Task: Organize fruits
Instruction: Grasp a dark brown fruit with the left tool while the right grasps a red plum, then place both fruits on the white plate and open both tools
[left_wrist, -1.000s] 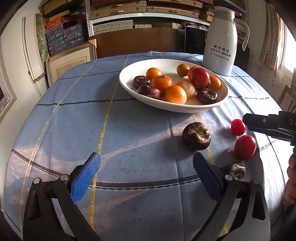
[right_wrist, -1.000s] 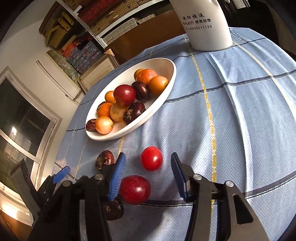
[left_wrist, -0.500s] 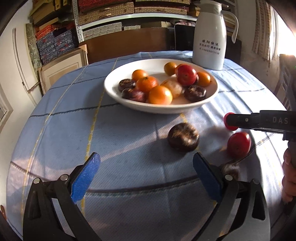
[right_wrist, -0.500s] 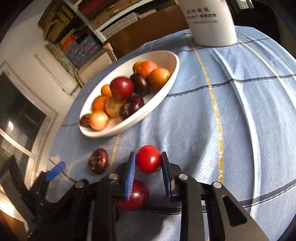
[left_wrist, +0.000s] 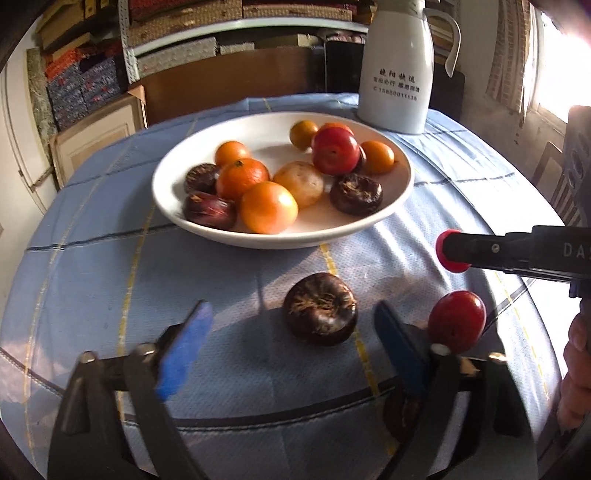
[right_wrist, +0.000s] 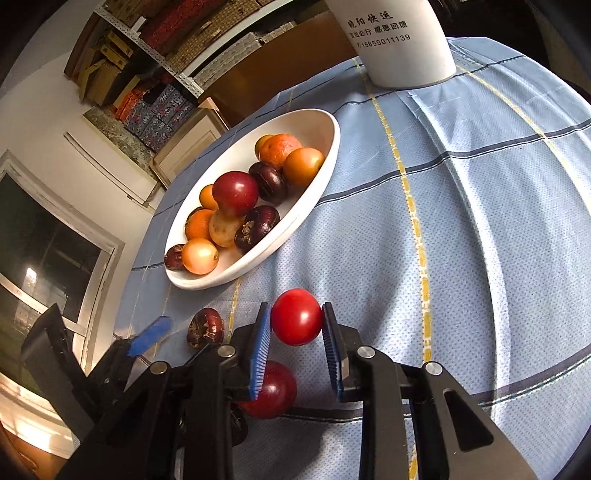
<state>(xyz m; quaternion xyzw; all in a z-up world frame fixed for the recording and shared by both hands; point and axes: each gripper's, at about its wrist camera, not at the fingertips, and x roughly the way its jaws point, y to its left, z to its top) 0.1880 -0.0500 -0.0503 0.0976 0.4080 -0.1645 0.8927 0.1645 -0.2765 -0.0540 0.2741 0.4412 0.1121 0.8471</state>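
My right gripper (right_wrist: 295, 334) is shut on a small red tomato (right_wrist: 296, 322), held just above the blue cloth; in the left wrist view the tomato (left_wrist: 445, 254) peeks out from behind the black finger. A darker red fruit (right_wrist: 271, 393) lies on the cloth under the right gripper, also seen in the left wrist view (left_wrist: 457, 321). My left gripper (left_wrist: 291, 343) is open, with a dark brown fruit (left_wrist: 319, 309) lying between its fingertips. The white bowl (left_wrist: 369, 225) beyond holds several oranges, dark fruits and a red one.
A white thermos jug (left_wrist: 397, 70) stands behind the bowl at the table's far right. Another dark fruit (left_wrist: 400, 410) lies near the front edge behind my left gripper's right finger. Shelves with boxes line the wall behind the round table.
My right gripper closed on the small red tomato and lifted it slightly. My left gripper moved forward so the dark brown fruit now sits between its open fingers.
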